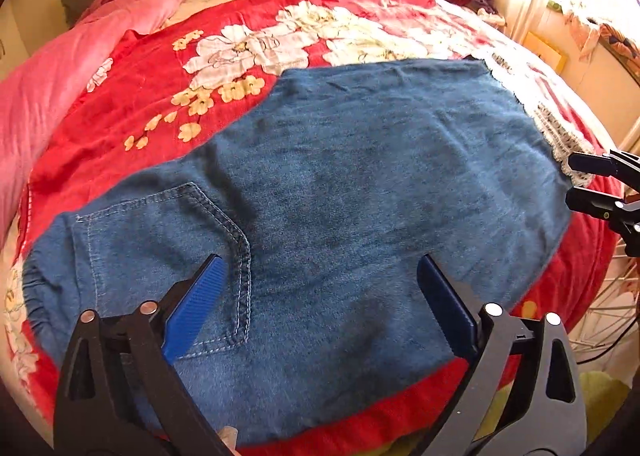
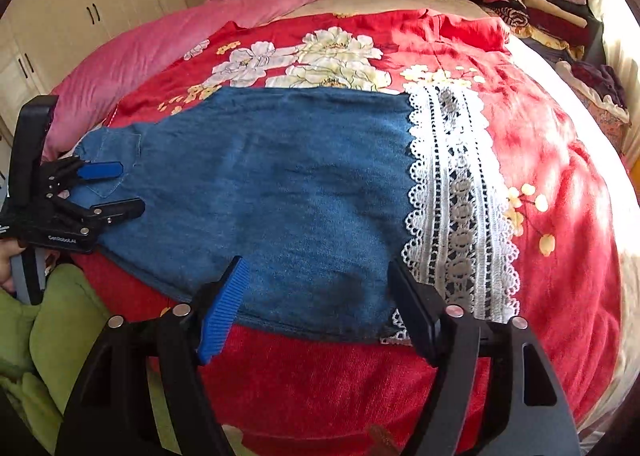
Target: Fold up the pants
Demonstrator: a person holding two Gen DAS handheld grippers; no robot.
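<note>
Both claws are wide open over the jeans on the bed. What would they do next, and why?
Probably lower the right gripper to pinch the lace hem and carry it toward the pocket end: the pants lie flat, and neither it nor the left gripper holds anything.

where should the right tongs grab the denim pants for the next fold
Probably the lace-trimmed hem of the denim pants, coming in from the near edge. The pants lie flat, the right tongs hang open just over that corner, and the hem edge is free to pinch.

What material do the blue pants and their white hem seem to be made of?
Pants: probably soft denim, matte and faded blue, with pale contrast stitching around the pocket. Hem: looks like white cotton lace, openwork with scalloped edges; the dark fabric shows through its holes.
</note>
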